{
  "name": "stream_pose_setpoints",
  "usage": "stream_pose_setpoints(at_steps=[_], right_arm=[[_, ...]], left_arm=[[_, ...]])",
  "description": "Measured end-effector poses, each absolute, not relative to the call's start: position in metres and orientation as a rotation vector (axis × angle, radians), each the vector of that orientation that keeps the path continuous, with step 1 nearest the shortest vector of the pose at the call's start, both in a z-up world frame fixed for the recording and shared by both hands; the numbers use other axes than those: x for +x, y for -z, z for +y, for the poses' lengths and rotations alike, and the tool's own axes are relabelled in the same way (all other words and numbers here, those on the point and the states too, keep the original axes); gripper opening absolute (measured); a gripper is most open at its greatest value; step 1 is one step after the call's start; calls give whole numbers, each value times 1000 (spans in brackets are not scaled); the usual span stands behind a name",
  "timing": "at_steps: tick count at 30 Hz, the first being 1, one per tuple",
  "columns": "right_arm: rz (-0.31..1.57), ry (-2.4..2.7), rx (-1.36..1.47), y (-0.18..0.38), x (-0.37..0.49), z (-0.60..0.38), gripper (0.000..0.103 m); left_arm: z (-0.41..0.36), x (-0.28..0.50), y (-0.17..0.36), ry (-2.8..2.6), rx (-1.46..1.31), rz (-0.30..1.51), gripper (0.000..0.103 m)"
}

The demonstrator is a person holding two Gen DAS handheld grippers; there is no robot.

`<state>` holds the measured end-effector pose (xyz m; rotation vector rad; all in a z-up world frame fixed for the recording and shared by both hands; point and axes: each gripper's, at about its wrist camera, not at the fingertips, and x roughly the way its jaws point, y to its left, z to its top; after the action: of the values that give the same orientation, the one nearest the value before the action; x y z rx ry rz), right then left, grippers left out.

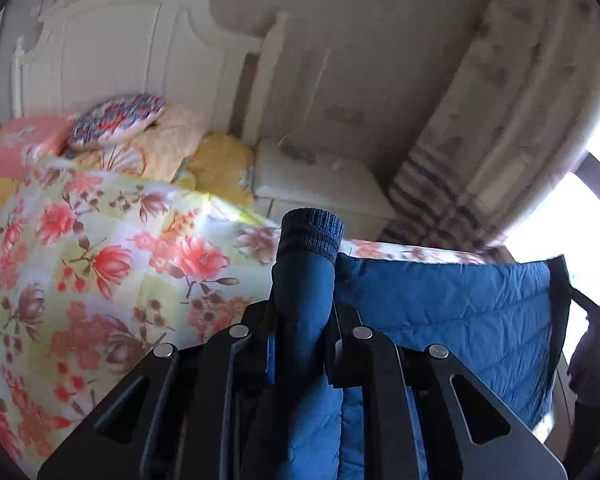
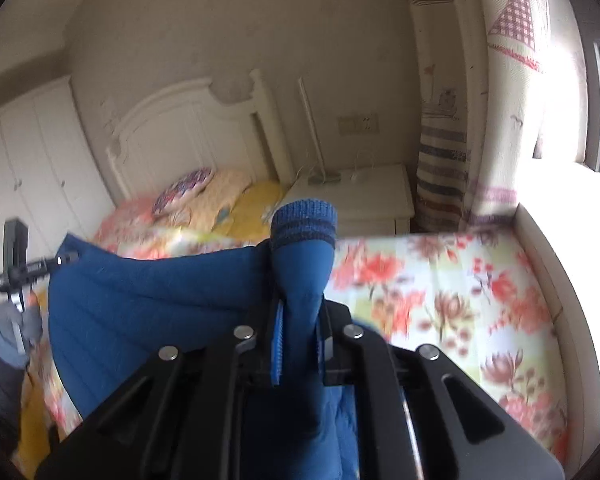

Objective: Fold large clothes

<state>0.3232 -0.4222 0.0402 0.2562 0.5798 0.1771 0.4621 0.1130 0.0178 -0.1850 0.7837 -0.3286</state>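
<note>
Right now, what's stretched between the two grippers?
The quilted body of the blue jacket spans from the right gripper to the left gripper, each shut on a sleeve; both wrist views show it.

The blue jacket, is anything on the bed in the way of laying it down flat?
Nothing visible. The jacket hangs over bare floral bedspread; the pillows sit away by the headboard.
</note>
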Motion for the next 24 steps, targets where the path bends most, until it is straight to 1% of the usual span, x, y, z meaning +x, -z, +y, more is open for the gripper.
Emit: stream_pose_setpoints(at_steps=[2,4,5,6,8,10,12,13,14,15,16,17,18,19,20,21,22,24], right_arm=[[656,-128,302,-20,361,-423,12],[777,-67,300,24,394,-420,12],[847,-32,324,55,406,-421,12],[896,-16,362,85,413,-424,12],[891,-20,437,114,413,-431,16],[868,-24,456,115,410,-434,16],[874,-9,400,112,411,-427,17],[875,-2,389,112,411,-426,18],[876,9,381,112,410,-425,25],[882,12,381,113,410,-426,34],[891,10,393,113,410,-428,39],[901,18,406,108,408,-431,50],[891,27,412,100,405,-432,56],[853,39,411,85,399,-433,57],[817,43,401,73,393,-430,62],[774,34,377,58,388,-424,67],[734,2,328,39,387,-407,68],[726,-57,253,23,391,-375,71]], left_arm=[[107,490,15,290,-194,858,15],[100,506,60,236,-177,905,16],[93,510,86,195,-117,920,18],[91,511,100,188,-109,927,21],[95,510,108,172,-139,912,22],[96,510,104,166,-127,893,24],[95,511,106,149,-111,903,28],[95,512,106,137,-110,908,35],[97,511,104,123,-117,908,41],[98,508,101,99,-117,900,49],[98,504,92,46,-103,872,67],[99,494,79,-12,-81,808,78],[96,480,58,-48,-68,703,84],[90,468,41,-57,-60,620,97],[82,459,29,-50,-52,571,98],[64,454,15,-1,-25,561,98],[50,455,11,34,2,582,98],[8,460,12,98,96,656,98]])
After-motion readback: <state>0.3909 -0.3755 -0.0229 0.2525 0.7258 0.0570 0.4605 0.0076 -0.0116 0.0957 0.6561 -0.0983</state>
